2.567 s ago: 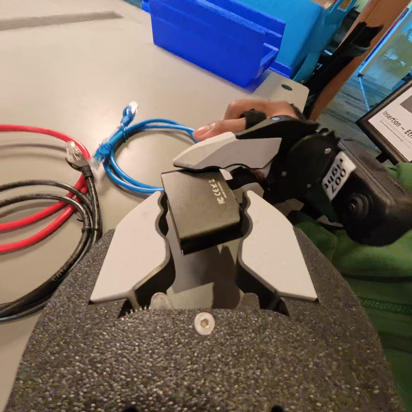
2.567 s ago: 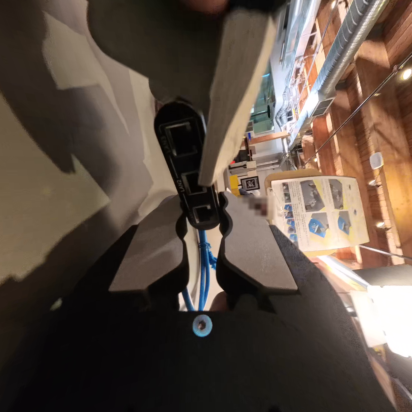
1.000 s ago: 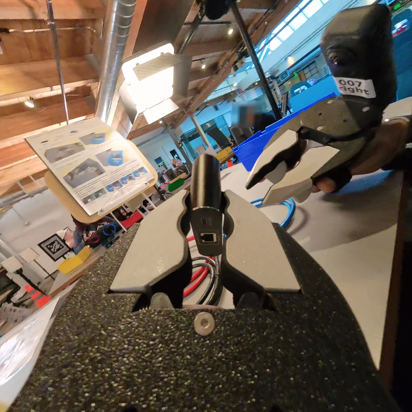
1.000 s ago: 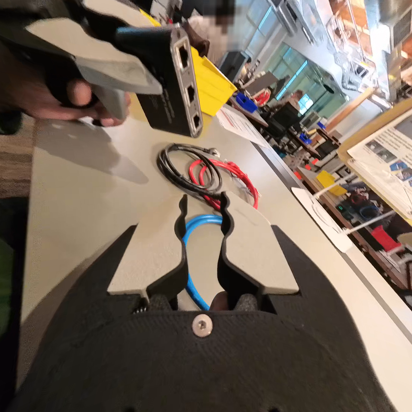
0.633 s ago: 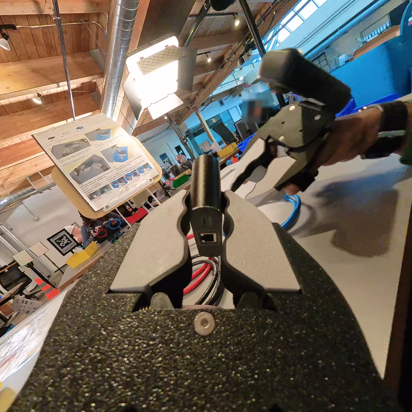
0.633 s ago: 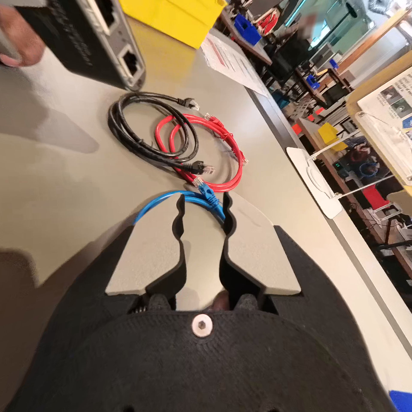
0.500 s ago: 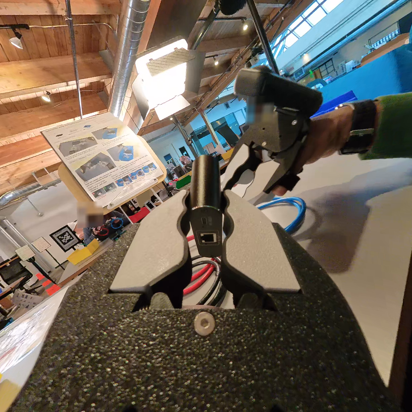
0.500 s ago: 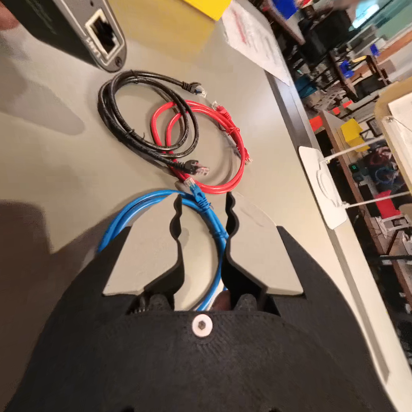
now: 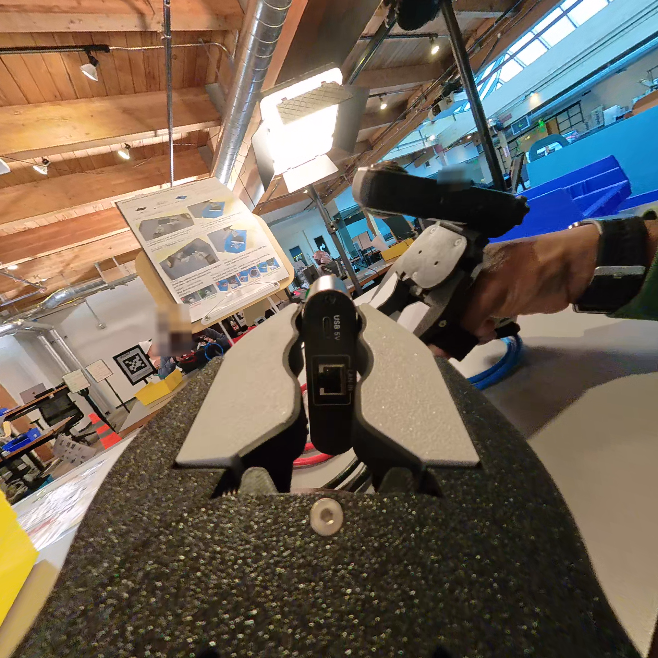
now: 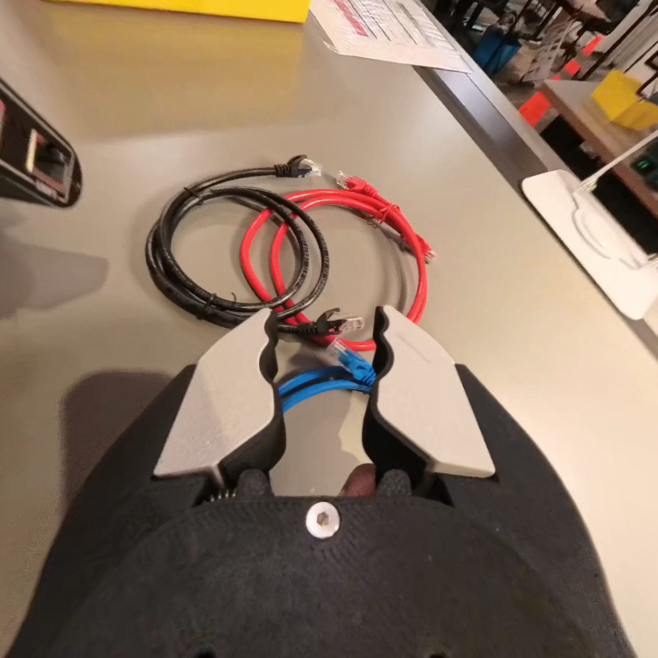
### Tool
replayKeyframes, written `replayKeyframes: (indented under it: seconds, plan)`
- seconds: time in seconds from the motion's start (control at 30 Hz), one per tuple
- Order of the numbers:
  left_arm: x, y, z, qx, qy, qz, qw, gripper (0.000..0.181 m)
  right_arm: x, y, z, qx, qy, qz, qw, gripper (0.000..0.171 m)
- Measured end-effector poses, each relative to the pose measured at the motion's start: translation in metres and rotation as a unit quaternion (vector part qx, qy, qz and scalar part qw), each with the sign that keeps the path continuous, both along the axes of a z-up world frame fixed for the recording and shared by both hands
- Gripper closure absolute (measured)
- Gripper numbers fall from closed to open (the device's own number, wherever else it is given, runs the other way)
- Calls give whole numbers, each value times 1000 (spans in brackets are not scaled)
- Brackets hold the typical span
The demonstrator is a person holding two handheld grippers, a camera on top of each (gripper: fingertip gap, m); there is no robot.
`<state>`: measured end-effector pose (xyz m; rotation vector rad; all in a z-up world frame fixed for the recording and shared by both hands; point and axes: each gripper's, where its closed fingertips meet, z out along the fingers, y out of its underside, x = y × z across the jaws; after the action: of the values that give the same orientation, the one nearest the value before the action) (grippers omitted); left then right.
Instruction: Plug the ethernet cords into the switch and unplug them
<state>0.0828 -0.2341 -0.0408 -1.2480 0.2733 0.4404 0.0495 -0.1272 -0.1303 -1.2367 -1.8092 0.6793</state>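
The right gripper (image 10: 325,333), jaws apart, hangs over the blue cord (image 10: 322,382), its plug (image 10: 347,359) angled up-left between them; the left gripper (image 9: 329,341) clamps the switch (image 9: 331,370) aloft.

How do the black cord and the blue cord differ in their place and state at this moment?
The black cord lies ahead of the right gripper, beyond its fingertips; the blue cord lies between its open fingers. The black cord overlaps the red cord; the blue cord lies beside the red one, and contact cannot be told. Both plugs of the black cord show; only one blue plug is visible. Both are coiled on the table, unplugged and not gripped.
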Motion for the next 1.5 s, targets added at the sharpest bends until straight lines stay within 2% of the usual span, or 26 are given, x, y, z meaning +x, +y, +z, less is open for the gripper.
replayKeyframes:
  seconds: [0.1, 0.23, 0.4, 0.5, 0.57, 0.7, 0.77, 0.83, 0.93, 0.97, 1.0, 1.07, 1.13, 1.23, 1.3, 1.37, 1.5]
  plan:
    - [-5, -3, 1, 2, -7, 11, 1000, 156, -1, 7, -2, 46, -14, 12, 999, 119]
    - [-5, -2, 1, -2, -11, 5, 1000, 155, 2, 8, -11, 49, -53, 27, 997, 115]
    - [6, -2, 2, 4, -10, -35, 999, 155, 12, -51, 14, 16, 46, 145, 988, 115]
    - [10, -5, 5, 15, -21, -55, 998, 155, 23, -87, 30, 16, 115, 172, 978, 117]
    - [12, -7, 8, 26, -32, -70, 997, 155, 26, -101, 35, 18, 159, 161, 974, 116]
    - [23, -12, 17, 59, -81, -127, 987, 155, 25, -102, 43, 25, 207, 121, 971, 111]
    - [31, -11, 19, 68, -86, -143, 984, 155, 26, -102, 44, -9, 205, 128, 970, 108]
    - [39, -8, 18, 64, -75, -149, 984, 155, 29, -99, 43, 0, 204, 130, 970, 105]
    - [51, -8, 18, 63, -58, -171, 982, 155, 38, -104, 30, 65, 184, 158, 968, 103]
    - [56, -10, 18, 67, -53, -187, 979, 155, 42, -109, 26, 82, 180, 174, 965, 96]
    - [62, -14, 20, 73, -50, -212, 973, 155, 48, -114, 26, 86, 181, 193, 961, 89]
    - [74, -22, 22, 86, -44, -262, 960, 155, 60, -124, 30, 64, 193, 227, 952, 88]
    - [82, -26, 21, 82, -38, -291, 952, 155, 68, -127, 40, 20, 212, 249, 945, 93]
    - [94, -31, 17, 68, -34, -339, 938, 156, 78, -131, 51, -39, 229, 284, 930, 109]
    - [100, -32, 14, 59, -30, -357, 932, 155, 85, -140, 50, -43, 228, 312, 921, 117]
    - [102, -31, 13, 55, -28, -362, 930, 155, 90, -147, 46, -27, 221, 335, 916, 134]
    - [100, -30, 13, 52, -36, -360, 931, 155, 90, -144, 46, -23, 222, 330, 917, 139]
